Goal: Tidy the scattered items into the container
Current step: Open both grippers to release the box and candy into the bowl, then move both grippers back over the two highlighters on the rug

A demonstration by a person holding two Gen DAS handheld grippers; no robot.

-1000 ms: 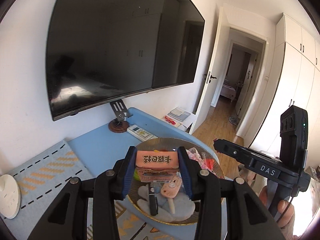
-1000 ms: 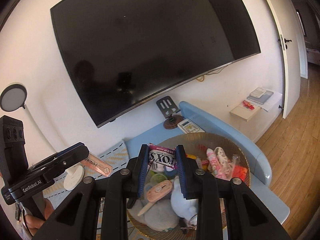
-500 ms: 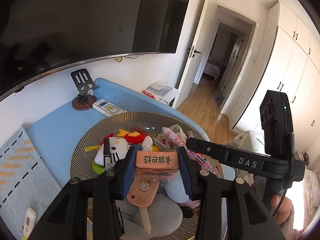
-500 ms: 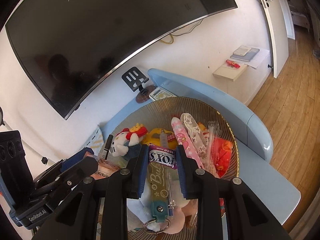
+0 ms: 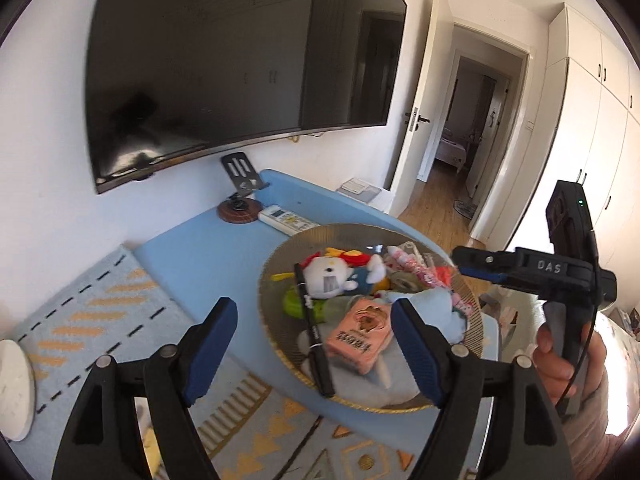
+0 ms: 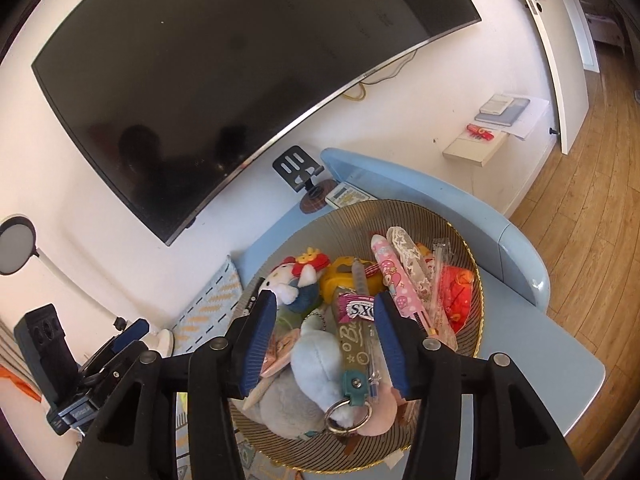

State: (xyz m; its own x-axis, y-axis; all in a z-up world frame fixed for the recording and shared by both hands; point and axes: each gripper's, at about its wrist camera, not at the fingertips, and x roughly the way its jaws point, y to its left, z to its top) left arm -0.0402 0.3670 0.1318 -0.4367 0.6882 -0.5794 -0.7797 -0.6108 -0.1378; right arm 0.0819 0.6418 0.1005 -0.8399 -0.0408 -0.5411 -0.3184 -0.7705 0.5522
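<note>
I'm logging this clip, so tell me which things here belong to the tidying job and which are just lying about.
Job:
bowl
pink carton
candy wrapper
cat plush
black marker
left tool
right tool

Lying about:
television
remote
phone stand
lamp

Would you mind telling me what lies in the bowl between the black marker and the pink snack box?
Nothing lies between them: in the left wrist view the black marker and pink snack box lie side by side, only the bowl interior showing.
</note>
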